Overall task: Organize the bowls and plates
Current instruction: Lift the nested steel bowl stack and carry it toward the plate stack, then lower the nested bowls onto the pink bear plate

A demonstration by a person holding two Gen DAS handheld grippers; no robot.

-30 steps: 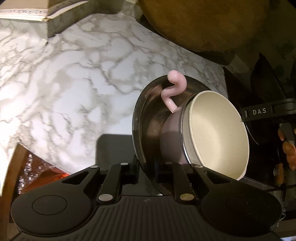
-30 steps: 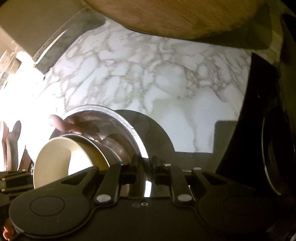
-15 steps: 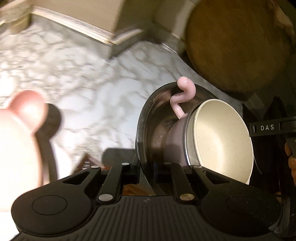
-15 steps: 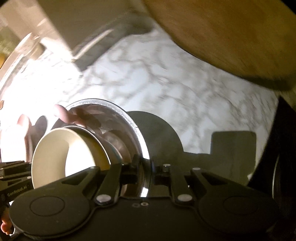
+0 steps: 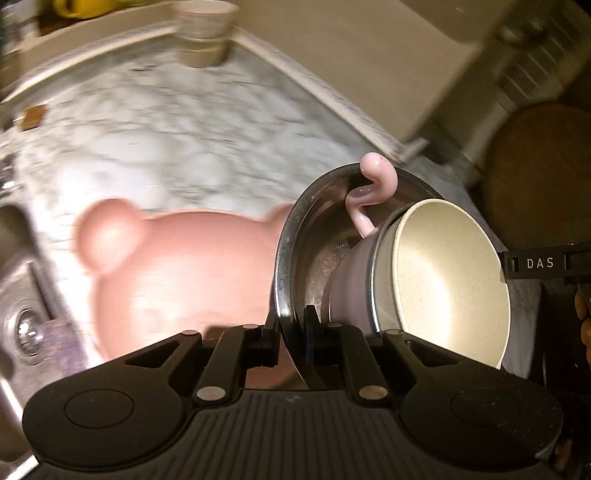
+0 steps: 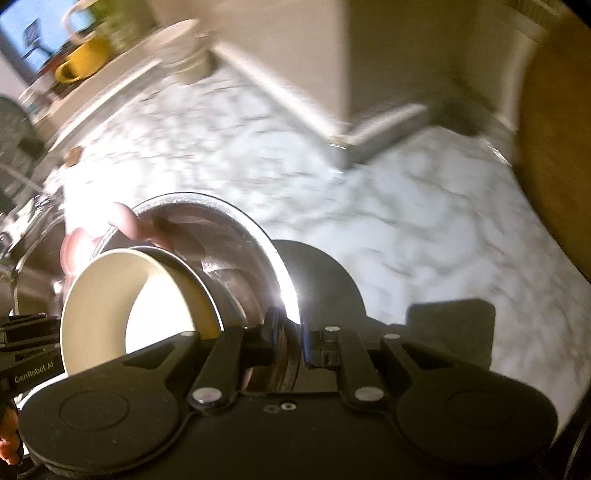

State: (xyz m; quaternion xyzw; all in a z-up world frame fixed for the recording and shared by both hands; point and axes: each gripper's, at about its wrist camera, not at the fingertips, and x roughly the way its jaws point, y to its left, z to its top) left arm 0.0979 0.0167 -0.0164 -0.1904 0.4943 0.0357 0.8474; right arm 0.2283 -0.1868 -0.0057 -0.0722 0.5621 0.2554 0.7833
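A steel bowl [image 5: 295,236] is held on edge above the marble counter. My left gripper [image 5: 291,334] is shut on its near rim. My right gripper [image 6: 286,341] is shut on the opposite rim of the steel bowl [image 6: 266,251]. Inside it sit a pink bowl with a curled pink handle [image 5: 376,184] and a cream bowl [image 5: 447,280] nested in that; the cream bowl also shows in the right wrist view [image 6: 110,295]. A pink bear-eared plate [image 5: 177,273] lies on the counter below and left of the stack.
A steel sink with a drain [image 5: 22,332] is at the left. A round wooden board [image 5: 539,177] leans at the right. A stack of pale bowls [image 5: 205,33] stands by the back wall, with a yellow mug [image 6: 83,61] on the sill.
Both grippers have carried the bowl stack left along the counter. The pink bear-eared plate and the sink have come into view below; the wooden board has dropped back to the right.
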